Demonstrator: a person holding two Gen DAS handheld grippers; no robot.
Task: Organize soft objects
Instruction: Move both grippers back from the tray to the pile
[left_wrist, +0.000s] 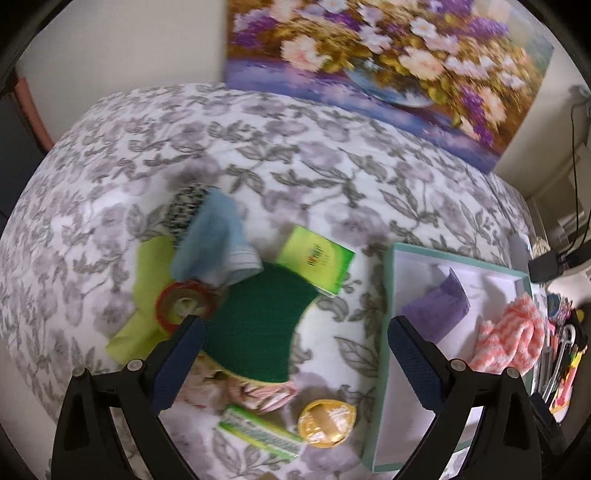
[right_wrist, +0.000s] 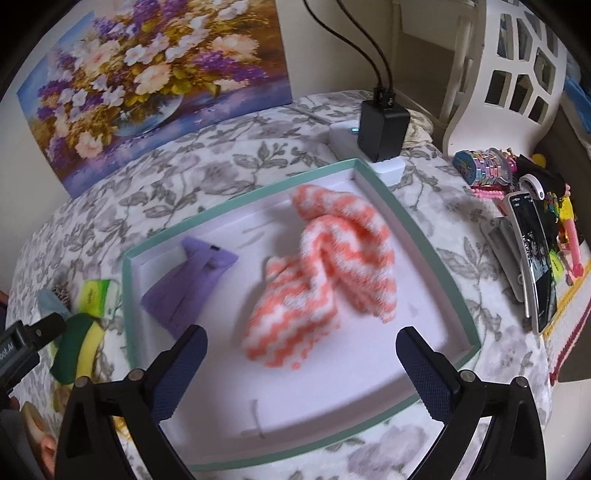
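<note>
Right gripper (right_wrist: 299, 347) above sock-holding tray (right_wrist: 436, 240)

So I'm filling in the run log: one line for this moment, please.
left hand-held gripper: open, empty | right hand-held gripper: open, empty | box: purple cloth, striped cloth

Inside my teal-rimmed box (right_wrist: 384, 206) with its white floor, I see a purple cloth (right_wrist: 188, 284) and a fuzzy sock (right_wrist: 332, 258) in orange-pink and white zigzags. Left of the box, the grey-leaf-patterned white cover (left_wrist: 258, 140) carries a dark green cloth (left_wrist: 255, 321), a pale blue cloth (left_wrist: 214, 236), a lime green sheet (left_wrist: 151, 266), a red-rimmed tape roll (left_wrist: 181, 302) and a bright green carton (left_wrist: 317, 258). Behind the box stands a painting (right_wrist: 147, 81) of purple, white and peach flowers, and my own fingers (right_wrist: 177, 365) are black with navy pads.
</note>
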